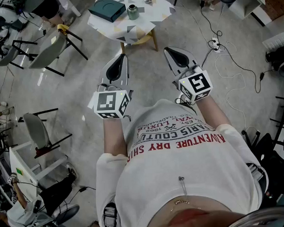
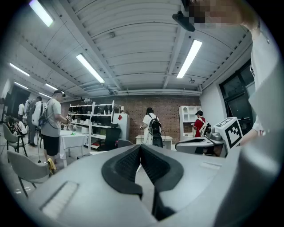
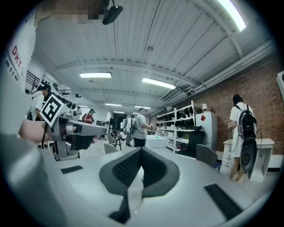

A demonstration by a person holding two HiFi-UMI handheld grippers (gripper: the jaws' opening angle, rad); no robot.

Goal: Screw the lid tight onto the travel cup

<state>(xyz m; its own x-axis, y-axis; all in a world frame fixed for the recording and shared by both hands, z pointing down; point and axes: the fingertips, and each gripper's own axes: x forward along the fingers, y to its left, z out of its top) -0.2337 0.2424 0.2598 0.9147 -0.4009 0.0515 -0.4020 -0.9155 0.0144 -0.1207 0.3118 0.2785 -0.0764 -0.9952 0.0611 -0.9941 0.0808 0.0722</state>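
The green travel cup (image 1: 133,12) stands on a small patterned table (image 1: 143,27) at the top of the head view. Its small round lid (image 1: 148,0) lies apart from it, to the right. Both grippers are held close to the person's chest, well short of the table, with their tips pointing towards it. My left gripper (image 1: 123,59) is shut and holds nothing. My right gripper (image 1: 169,50) is shut and empty as well. In the left gripper view the pads (image 2: 140,147) meet, and so do the pads (image 3: 141,151) in the right gripper view. Both look out across the room, with cup and lid out of sight.
A teal box (image 1: 107,9) lies on the table left of the cup. Folding chairs (image 1: 45,49) stand at the left. Cables and a power strip (image 1: 215,44) run over the floor at the right. Several people (image 2: 153,128) stand by shelves (image 3: 186,128).
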